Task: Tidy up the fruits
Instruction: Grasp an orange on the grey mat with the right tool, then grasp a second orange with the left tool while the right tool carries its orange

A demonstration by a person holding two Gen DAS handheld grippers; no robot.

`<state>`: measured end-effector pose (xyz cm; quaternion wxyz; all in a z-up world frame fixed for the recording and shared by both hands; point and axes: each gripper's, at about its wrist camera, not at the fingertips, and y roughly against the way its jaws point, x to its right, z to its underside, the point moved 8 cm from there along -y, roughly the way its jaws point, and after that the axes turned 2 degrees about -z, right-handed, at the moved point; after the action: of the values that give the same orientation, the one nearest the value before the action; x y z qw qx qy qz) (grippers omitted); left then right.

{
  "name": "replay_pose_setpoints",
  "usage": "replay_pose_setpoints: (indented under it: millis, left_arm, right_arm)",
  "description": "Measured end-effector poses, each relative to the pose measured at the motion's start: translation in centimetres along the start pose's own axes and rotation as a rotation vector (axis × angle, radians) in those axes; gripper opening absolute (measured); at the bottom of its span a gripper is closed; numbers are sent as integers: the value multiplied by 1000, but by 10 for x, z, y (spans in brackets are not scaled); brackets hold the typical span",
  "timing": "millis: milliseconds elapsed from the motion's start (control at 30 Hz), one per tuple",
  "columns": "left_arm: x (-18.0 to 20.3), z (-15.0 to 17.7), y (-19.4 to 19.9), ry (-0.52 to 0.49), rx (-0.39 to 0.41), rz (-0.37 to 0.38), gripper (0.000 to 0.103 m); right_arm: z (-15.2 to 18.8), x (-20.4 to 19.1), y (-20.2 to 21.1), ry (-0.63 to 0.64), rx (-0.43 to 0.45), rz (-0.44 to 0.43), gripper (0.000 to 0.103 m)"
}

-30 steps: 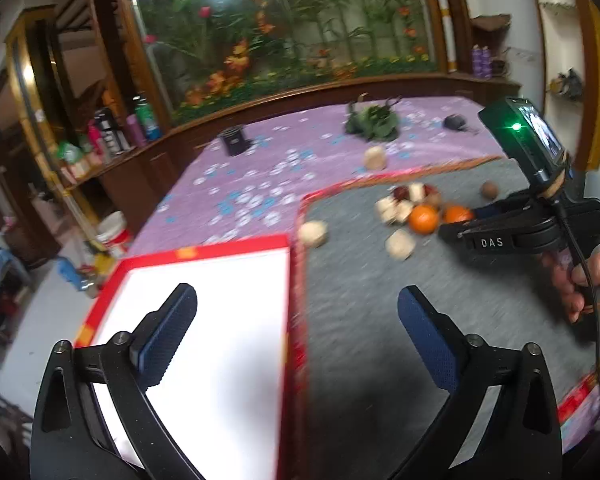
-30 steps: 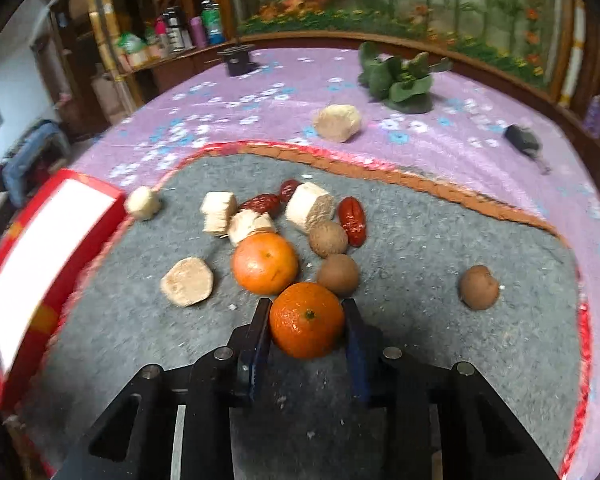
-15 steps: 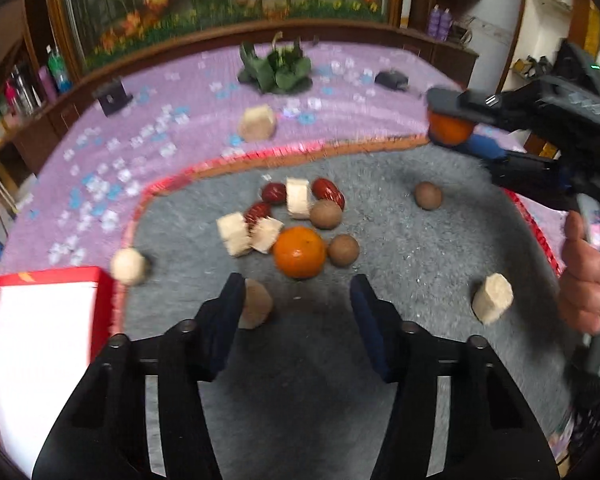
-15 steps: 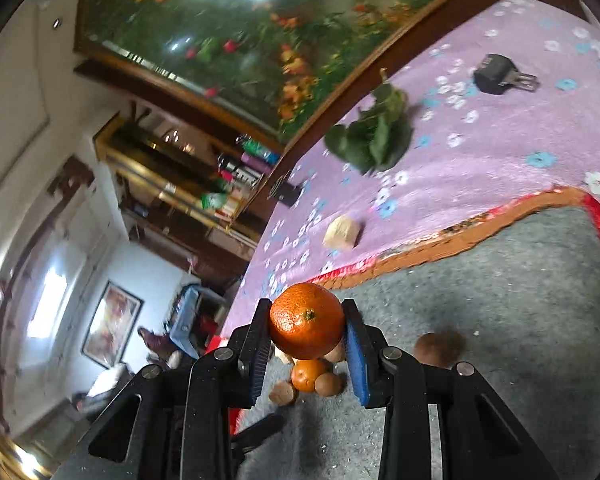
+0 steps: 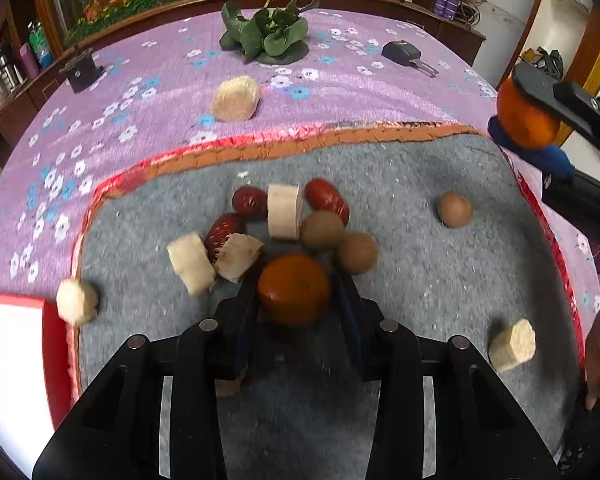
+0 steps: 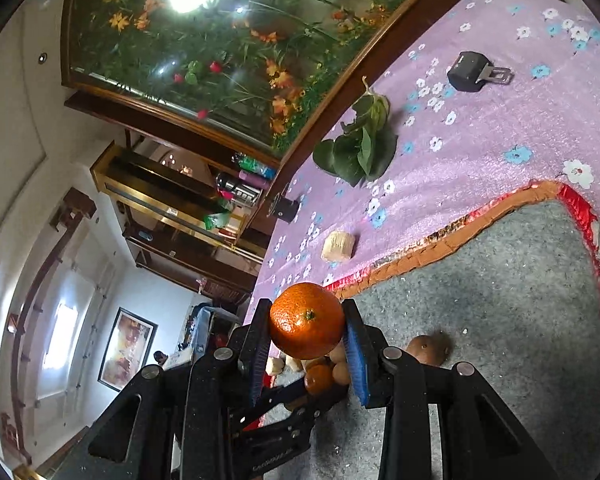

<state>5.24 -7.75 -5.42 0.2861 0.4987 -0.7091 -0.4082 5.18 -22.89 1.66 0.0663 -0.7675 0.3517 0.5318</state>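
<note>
Left claw (image 5: 294, 300) had just swung over from the tray and closed around the second orange (image 5: 293, 289); right claw (image 6: 307, 344) gripped the other orange (image 6: 306, 321), so both were ready to sort.

A purple floral cloth (image 5: 148, 120) covers the table, with a grey mat (image 5: 440, 280) edged in red and orange on top of it. Leafy greens (image 5: 270, 38) lie at the far side of the cloth. To their right is a black buckle (image 5: 402, 52), to their left a small black block (image 5: 80, 72). Bottles (image 5: 18, 60) stand on a wooden shelf at left. A flower painting (image 6: 204, 56) in a wooden frame hangs behind.
</note>
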Motion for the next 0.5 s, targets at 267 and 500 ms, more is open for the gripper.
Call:
replay_pose_setpoints:
  millis: [267,500]
  left_arm:
    - [-2,-2,2,32,72,-2,32]
    - [-13,12,31,97,156,1,32]
  right_arm:
    - [6,0,-8,43,-22,37,33]
    - [13,2,-20,90,-50,82,34]
